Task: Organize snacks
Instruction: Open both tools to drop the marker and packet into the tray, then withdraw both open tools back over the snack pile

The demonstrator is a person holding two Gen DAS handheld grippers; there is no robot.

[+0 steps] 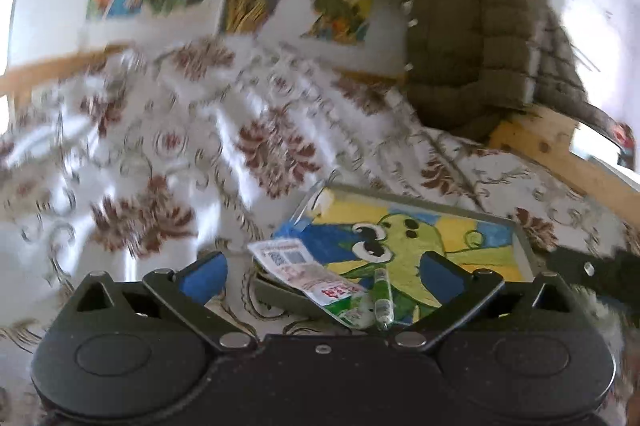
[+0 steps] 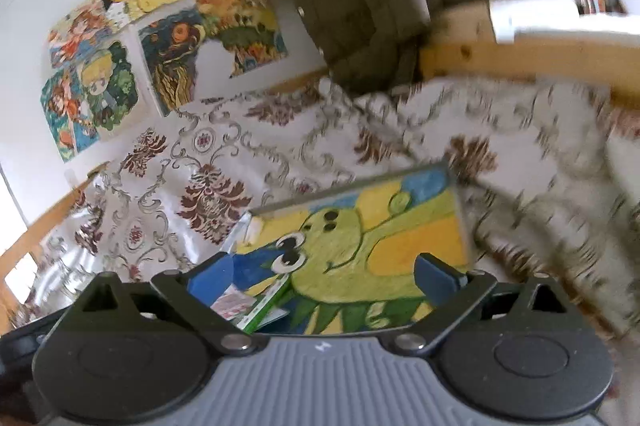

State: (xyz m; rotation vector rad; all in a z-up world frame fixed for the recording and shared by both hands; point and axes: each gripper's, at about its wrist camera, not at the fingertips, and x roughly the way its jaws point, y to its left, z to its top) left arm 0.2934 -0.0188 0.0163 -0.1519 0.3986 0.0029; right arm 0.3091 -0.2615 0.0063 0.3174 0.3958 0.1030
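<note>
A shallow tray (image 1: 524, 246) painted with a green cartoon creature lies on a flowered cloth. At its near left corner lie a white and green snack packet (image 1: 316, 286) with a printed code, a blue packet (image 1: 298, 226) propped on the rim, and a small clear tube (image 1: 383, 300). My left gripper (image 1: 322, 276) hangs just before and above them, jaws wide open, nothing between the blue pads (image 1: 204, 276). In the right wrist view the tray (image 2: 352, 187) fills the middle, with a green packet (image 2: 266, 304) and a pink-white one (image 2: 232, 304) at its near left. My right gripper (image 2: 323, 280) is open and holds nothing.
The flowered cloth (image 1: 160, 153) stretches far back and left. An olive quilted jacket (image 1: 480, 37) hangs over a wooden frame (image 1: 560, 149) at the back right. Colourful paintings (image 2: 120, 77) cover the white wall behind. Both views are blurred by motion.
</note>
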